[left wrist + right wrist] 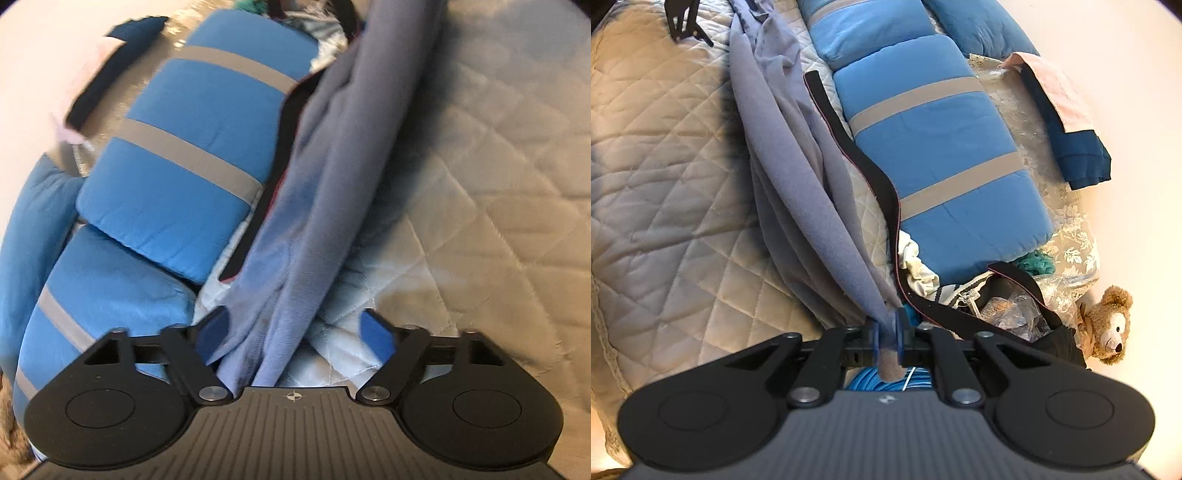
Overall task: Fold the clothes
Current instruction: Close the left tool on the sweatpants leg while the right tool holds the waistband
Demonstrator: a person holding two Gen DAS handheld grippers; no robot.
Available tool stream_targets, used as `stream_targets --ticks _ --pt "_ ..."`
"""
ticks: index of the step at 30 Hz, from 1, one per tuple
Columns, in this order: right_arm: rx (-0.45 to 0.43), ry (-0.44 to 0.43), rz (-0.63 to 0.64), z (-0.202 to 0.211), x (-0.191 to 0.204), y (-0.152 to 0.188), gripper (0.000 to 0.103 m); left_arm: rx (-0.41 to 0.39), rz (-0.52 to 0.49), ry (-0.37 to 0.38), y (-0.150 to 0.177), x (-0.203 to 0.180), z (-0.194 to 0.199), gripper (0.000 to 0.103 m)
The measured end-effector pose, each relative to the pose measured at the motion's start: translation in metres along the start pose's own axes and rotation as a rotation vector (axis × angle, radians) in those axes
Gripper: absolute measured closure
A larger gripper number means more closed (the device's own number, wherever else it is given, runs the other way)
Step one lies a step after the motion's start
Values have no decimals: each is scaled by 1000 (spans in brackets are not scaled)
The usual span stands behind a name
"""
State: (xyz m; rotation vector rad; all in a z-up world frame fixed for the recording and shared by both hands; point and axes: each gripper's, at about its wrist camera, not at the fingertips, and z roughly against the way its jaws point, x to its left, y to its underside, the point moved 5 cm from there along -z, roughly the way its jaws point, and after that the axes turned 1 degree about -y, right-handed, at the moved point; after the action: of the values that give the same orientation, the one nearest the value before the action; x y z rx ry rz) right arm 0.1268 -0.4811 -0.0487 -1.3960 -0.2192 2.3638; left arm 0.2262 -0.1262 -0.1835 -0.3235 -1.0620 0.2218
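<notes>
A grey-blue garment (pixel 332 166) hangs bunched in long folds over the quilted bed. One end runs down between the fingers of my left gripper (pixel 293 321). Those jaws stand apart: the cloth lies against the left blue pad (pixel 216 332), while the right pad (pixel 376 336) is clear of it. In the right wrist view the same garment (pixel 783 147) stretches away from my right gripper (pixel 888 325), which is shut on a pinched corner of it. A tuft of the fabric sticks out behind the pads.
Blue pillows with grey stripes (pixel 934 147) lie beside the garment, with a black band (pixel 864 166) along them. A dark blue and pink cloth (pixel 1075 147) and a teddy bear (pixel 1108 325) sit by the wall. The cream quilted bedspread (pixel 657 166) spreads on the other side.
</notes>
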Motion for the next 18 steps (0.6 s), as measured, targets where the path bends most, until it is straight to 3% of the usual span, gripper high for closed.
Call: stream_targets --ticks 2,3,4,5,13,18 --pt "3 -6 2 1 3 2 94 18 -41 -14 1 -3 -7 69" --pt "5 -9 2 2 6 3 94 31 -71 -32 3 -4 -10 78" --pt "6 -11 1 2 8 4 94 44 -106 -48 5 -5 -12 96" --pt "9 -13 -1 3 10 5 94 48 -135 -55 7 -6 -12 100" --pt "49 -76 38 8 60 28 94 -11 -304 -63 24 -13 42 100" --pt "78 -165 93 11 116 47 94 -8 -243 76 37 -13 76 100"
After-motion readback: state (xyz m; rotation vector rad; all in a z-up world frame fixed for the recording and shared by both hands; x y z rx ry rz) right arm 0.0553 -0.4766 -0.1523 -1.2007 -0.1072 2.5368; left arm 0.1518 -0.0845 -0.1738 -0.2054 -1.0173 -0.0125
